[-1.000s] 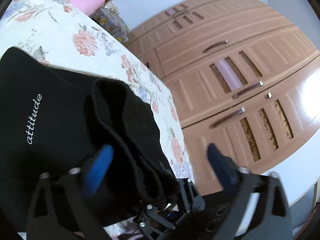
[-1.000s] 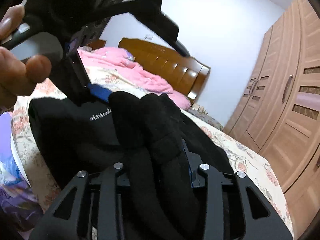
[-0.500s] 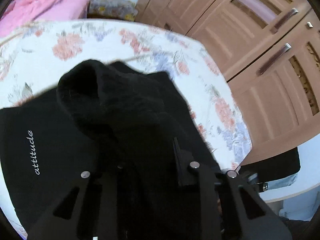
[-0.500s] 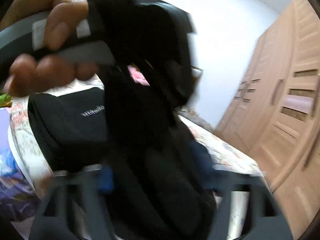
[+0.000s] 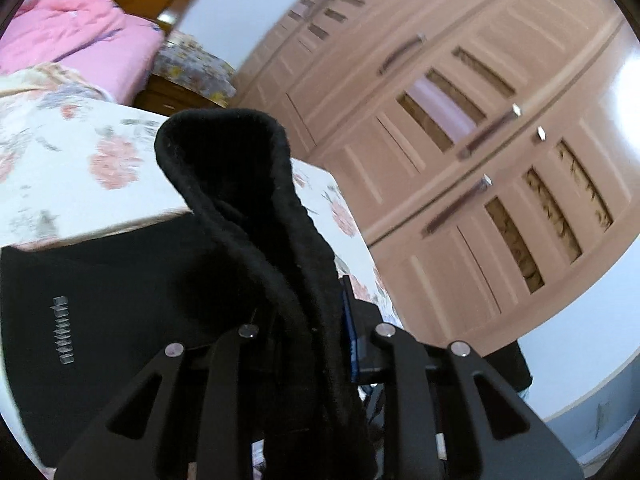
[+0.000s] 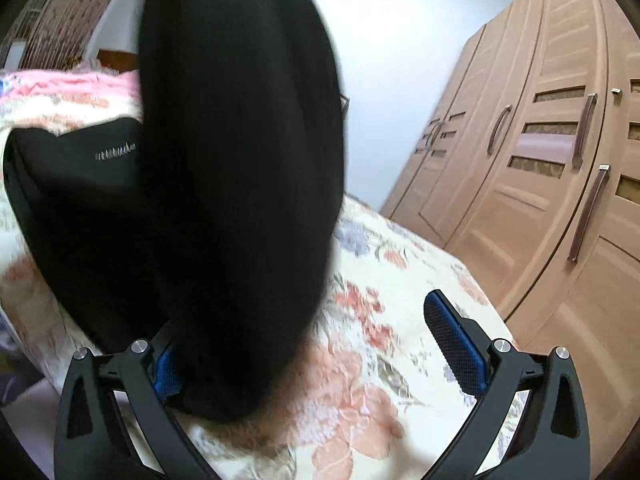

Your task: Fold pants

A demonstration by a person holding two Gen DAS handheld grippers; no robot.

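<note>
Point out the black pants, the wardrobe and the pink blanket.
black pants (image 5: 256, 208): left wrist view, on the lifted cuff.
wardrobe (image 6: 532, 184): right wrist view, on a door panel.
pink blanket (image 5: 76, 40): left wrist view, on its bunched middle.

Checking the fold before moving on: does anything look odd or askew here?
Yes. The left tool is shut on a bunched strip of the pants, which stands up from the bed instead of lying flat. The right tool is open, with cloth against one finger only.
</note>
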